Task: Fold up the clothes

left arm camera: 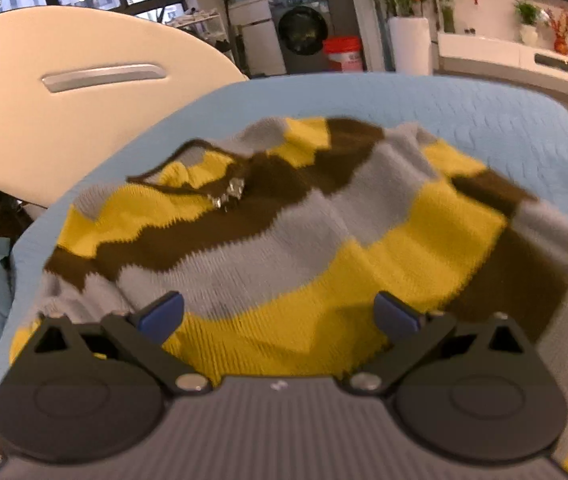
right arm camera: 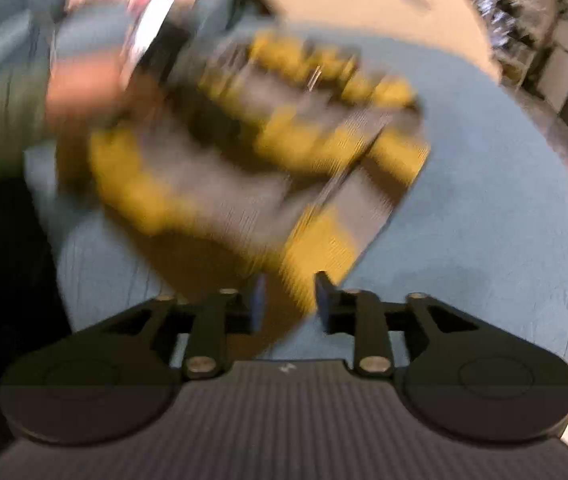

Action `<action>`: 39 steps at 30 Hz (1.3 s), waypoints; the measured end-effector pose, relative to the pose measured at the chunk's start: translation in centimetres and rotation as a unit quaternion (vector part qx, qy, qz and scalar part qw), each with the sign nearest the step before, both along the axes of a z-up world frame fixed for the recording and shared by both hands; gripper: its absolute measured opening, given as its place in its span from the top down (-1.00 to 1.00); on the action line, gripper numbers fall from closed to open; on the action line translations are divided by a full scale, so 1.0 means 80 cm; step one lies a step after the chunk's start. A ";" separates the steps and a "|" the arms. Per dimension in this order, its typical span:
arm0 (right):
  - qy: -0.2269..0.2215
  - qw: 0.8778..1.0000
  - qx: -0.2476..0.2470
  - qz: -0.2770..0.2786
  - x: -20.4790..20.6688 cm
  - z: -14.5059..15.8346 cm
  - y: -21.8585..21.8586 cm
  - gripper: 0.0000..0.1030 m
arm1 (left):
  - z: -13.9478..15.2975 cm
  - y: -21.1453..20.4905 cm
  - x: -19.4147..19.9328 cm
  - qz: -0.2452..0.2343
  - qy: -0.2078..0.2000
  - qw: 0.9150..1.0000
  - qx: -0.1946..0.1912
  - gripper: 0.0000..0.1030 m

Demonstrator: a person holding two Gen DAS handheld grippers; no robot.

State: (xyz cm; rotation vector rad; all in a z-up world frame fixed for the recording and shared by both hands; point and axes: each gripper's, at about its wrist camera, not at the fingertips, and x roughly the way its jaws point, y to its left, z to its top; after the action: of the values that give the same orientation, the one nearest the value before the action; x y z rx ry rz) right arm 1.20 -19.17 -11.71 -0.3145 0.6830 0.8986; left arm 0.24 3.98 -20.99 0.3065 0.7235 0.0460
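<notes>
Knitwear fills the left wrist view: a sweater (left arm camera: pixel 284 232) striped in yellow, brown and grey lies on a blue quilted pad (left arm camera: pixel 463 108), its neckline with a small shiny trim toward the far left and a sleeve trailing off to the right. Its body looks spread but rumpled, with no neat fold lines that I can make out, so by my judgement most of the folding remains. Below it, the left gripper (left arm camera: pixel 280 316) hovers just over the near yellow hem with its jaws spread wide and nothing between them. The right wrist view is heavily blurred. There the right gripper (right arm camera: pixel 289 300) stands with a narrow gap between its jaws at the sweater's near corner (right arm camera: pixel 315 240); whether cloth is pinched, I cannot tell.
</notes>
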 end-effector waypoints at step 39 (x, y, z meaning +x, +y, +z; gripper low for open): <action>-0.123 0.980 0.076 -0.139 0.264 -0.027 0.250 -0.20 | 0.058 0.097 -0.029 0.064 -0.023 0.998 -0.020 -0.99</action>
State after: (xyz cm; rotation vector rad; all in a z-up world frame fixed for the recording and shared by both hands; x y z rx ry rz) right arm 22.28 0.82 -13.84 -0.1840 0.4131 0.6258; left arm -2.12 11.75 -16.36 0.2209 0.6976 0.1591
